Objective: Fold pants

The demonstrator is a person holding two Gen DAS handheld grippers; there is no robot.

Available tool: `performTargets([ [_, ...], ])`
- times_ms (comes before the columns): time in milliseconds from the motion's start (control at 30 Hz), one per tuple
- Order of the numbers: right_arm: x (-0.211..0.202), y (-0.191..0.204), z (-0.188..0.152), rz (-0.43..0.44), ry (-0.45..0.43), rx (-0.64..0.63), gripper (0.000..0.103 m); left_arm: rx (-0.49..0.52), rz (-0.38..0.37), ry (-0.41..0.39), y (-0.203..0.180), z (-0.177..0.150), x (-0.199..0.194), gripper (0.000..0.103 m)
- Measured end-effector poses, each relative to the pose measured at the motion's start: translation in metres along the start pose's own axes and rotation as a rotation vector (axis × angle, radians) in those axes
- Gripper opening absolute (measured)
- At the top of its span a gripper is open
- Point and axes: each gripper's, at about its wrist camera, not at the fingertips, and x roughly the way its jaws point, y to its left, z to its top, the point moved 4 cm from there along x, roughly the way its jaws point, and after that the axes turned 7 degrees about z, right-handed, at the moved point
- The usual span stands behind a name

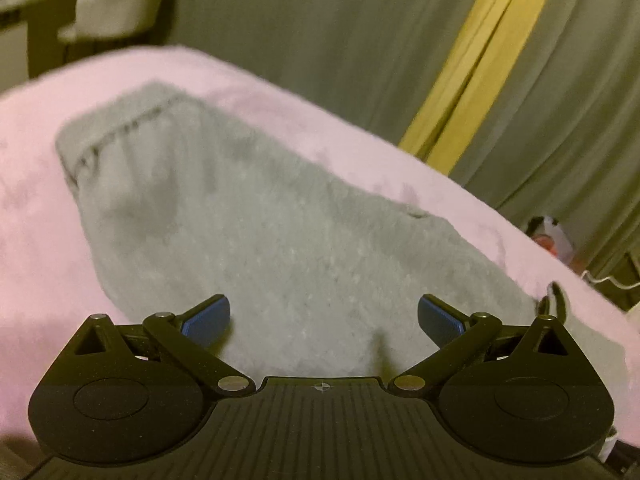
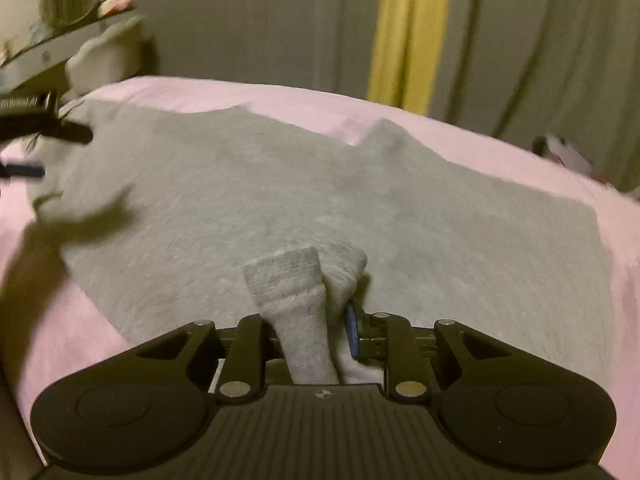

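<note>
A pink blanket (image 2: 248, 92) covers the bed and fills most of both views. Behind it hang grey curtains (image 2: 260, 20) with one yellow curtain strip (image 2: 408, 32) between them.

The grey pants (image 2: 280, 184) lie spread flat on the blanket, a fuzzy fabric reaching from the left side to the right side of the right wrist view. In the left wrist view the same pants (image 1: 248, 216) run away from the camera, and a seam with dark stitching shows near their far end.

The right gripper (image 2: 312, 320) is clamped on a ribbed cuff of the pants (image 2: 286, 276); the cuff stands up between the fingers, with a second fold of cloth bunched just beside it, against the blue pad on the right.

The left gripper (image 1: 323, 316) hovers low over the pants with its jaws spread wide and nothing between the blue pads (image 1: 208, 318). In the right wrist view it appears at the far left edge (image 2: 24, 148), over the left end of the pants, blurred.

A pale chair (image 1: 120, 0) stands beyond the bed at upper left.
</note>
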Motion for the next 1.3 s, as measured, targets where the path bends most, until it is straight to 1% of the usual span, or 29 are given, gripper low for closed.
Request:
performTargets([
  [67,-0.005,-0.002,0.008,-0.015,-0.033,0.024,0.021,-0.002,0.000,0.018,0.001,-0.002,0.003,0.103],
  [133,-0.010,0.000,0.007,-0.011,-0.061,0.065,0.021,-0.005,0.002,0.011,0.004,-0.003,0.002,0.103],
  [267,-0.010,0.015,0.004,-0.017,-0.058,0.060,0.021,-0.036,-0.005,0.011,0.008,-0.003,0.001,0.103],
  [300,-0.007,0.021,0.004,-0.014,-0.049,0.048,0.023,-0.034,-0.003,0.015,0.008,-0.003,0.002,0.103],
  [333,-0.006,0.024,0.002,-0.011,-0.032,0.037,0.029,-0.030,-0.002,0.017,0.008,-0.003,0.002,0.103],
  [367,-0.006,0.025,0.001,0.003,-0.003,0.047,0.031,-0.024,0.000,0.017,0.007,-0.003,0.002,0.103],
  [400,-0.010,0.024,0.000,0.037,0.012,0.080,0.044,-0.019,0.002,0.017,0.007,-0.003,0.000,0.103],
  [433,-0.018,0.022,0.002,0.101,-0.010,0.129,0.063,-0.012,0.001,0.017,0.006,-0.003,-0.001,0.103],
  [467,-0.024,0.018,0.004,0.152,-0.052,0.166,0.072,-0.003,-0.002,0.019,0.005,-0.004,-0.001,0.103],
  [500,-0.036,0.011,0.008,0.198,-0.130,0.219,0.086,0.008,-0.004,0.020,0.004,-0.005,-0.001,0.103],
  [533,-0.044,0.003,0.012,0.211,-0.198,0.270,0.098,0.019,-0.004,0.020,0.002,-0.007,-0.001,0.103],
  [600,-0.056,-0.025,0.014,0.182,-0.293,0.398,0.099,0.052,-0.015,0.025,-0.004,-0.009,-0.001,0.103],
  [633,-0.057,-0.040,0.010,0.152,-0.304,0.467,0.099,0.070,-0.022,0.028,-0.007,-0.011,0.000,0.103],
  [667,-0.053,-0.058,0.003,0.080,-0.276,0.541,0.099,0.099,-0.030,0.034,-0.012,-0.013,0.000,0.103],
  [700,-0.045,-0.074,-0.007,-0.034,-0.201,0.593,0.099,0.127,-0.038,0.040,-0.018,-0.016,0.001,0.103],
  [733,-0.033,-0.089,-0.019,-0.147,-0.090,0.627,0.099,0.160,-0.049,0.046,-0.023,-0.019,0.000,0.103],
  [767,-0.024,-0.100,-0.028,-0.172,-0.026,0.668,0.099,0.194,-0.062,0.055,-0.029,-0.022,0.000,0.103],
  [800,-0.027,-0.107,-0.030,-0.141,-0.058,0.726,0.099,0.225,-0.077,0.062,-0.035,-0.025,-0.001,0.103],
  [833,-0.037,-0.111,-0.028,-0.111,-0.134,0.758,0.099,0.262,-0.096,0.064,-0.042,-0.028,-0.004,0.103],
  [867,-0.042,-0.114,-0.028,-0.081,-0.171,0.779,0.099,0.301,-0.111,0.056,-0.049,-0.031,-0.008,0.103],
  [900,-0.044,-0.117,-0.030,-0.043,-0.194,0.803,0.099,0.336,-0.123,0.045,-0.056,-0.034,-0.012,0.103],
  [1000,-0.043,-0.124,-0.038,-0.010,-0.204,0.870,0.099,0.403,-0.183,0.051,-0.082,-0.042,-0.018,0.103],
  [1033,-0.044,-0.123,-0.037,-0.021,-0.208,0.871,0.099,0.407,-0.201,0.071,-0.090,-0.044,-0.017,0.103],
  [1100,-0.045,-0.119,-0.034,-0.112,-0.173,0.812,0.099,0.389,-0.239,0.144,-0.106,-0.048,-0.009,0.103],
  [1133,-0.042,-0.115,-0.033,-0.160,-0.134,0.766,0.099,0.368,-0.262,0.192,-0.114,-0.050,-0.003,0.103],
  [1167,-0.041,-0.112,-0.034,-0.183,-0.097,0.736,0.099,0.349,-0.280,0.227,-0.120,-0.052,0.002,0.103],
  [1200,-0.035,-0.108,-0.031,-0.207,-0.037,0.685,0.099,0.333,-0.296,0.258,-0.127,-0.052,0.007,0.102],
  [1233,-0.030,-0.102,-0.026,-0.231,0.021,0.622,0.099,0.327,-0.305,0.271,-0.134,-0.053,0.009,0.100],
  [1300,-0.029,-0.093,-0.025,-0.280,0.080,0.532,0.099,0.321,-0.332,0.290,-0.148,-0.052,0.014,0.098],
])
